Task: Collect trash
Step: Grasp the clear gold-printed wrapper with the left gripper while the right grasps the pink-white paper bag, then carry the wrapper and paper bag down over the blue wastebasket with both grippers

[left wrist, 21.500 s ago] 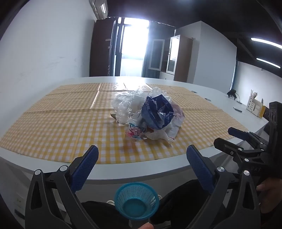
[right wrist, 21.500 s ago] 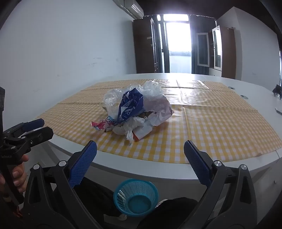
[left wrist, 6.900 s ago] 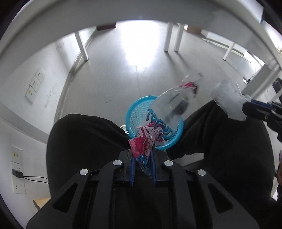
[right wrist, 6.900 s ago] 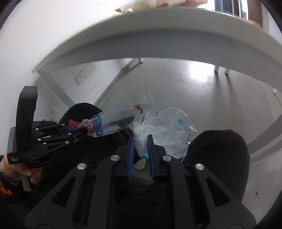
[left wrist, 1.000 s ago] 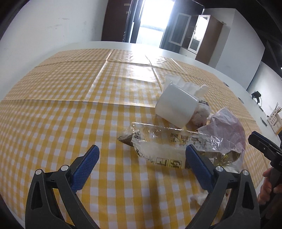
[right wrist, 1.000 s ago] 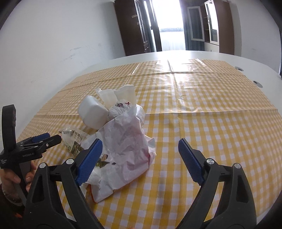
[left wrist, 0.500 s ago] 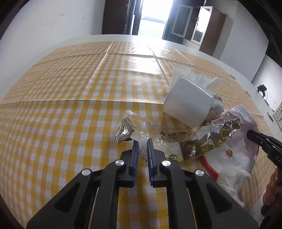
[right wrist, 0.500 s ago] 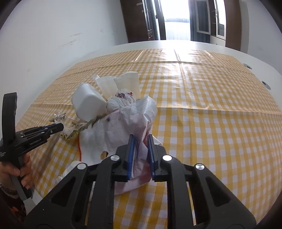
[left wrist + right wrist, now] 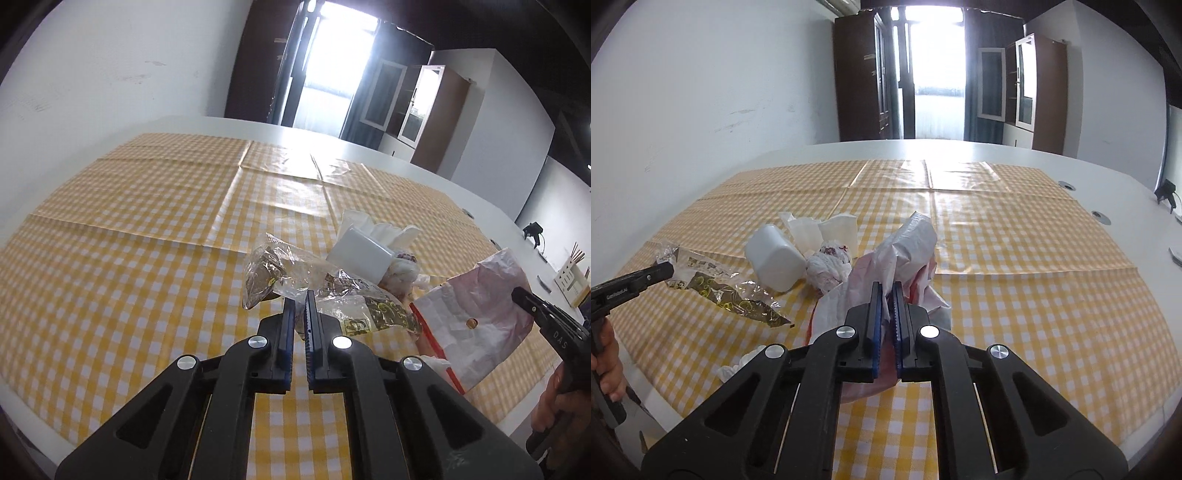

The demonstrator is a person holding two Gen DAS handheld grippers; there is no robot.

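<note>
Left gripper (image 9: pixel 300 295) jaws fully closed on the crinkled clear plastic wrapper with gold print (image 9: pixel 317 291), lifted just off the yellow-checked worktop (image 9: pixel 147 236). Right gripper (image 9: pixel 886 288) jaws clamped on the white-and-pink plastic bag (image 9: pixel 908 240), also raised. White plastic tub (image 9: pixel 774 256), tissues and a wadded napkin (image 9: pixel 829 267) remain on the cloth. Advice: lift both clear before swinging toward the bin, keep the grips tight; the trailing film could drag the tub.

Black hand-held gripper (image 9: pixel 299 308), blue ribbed pads (image 9: pixel 288 328), silver screws
</note>
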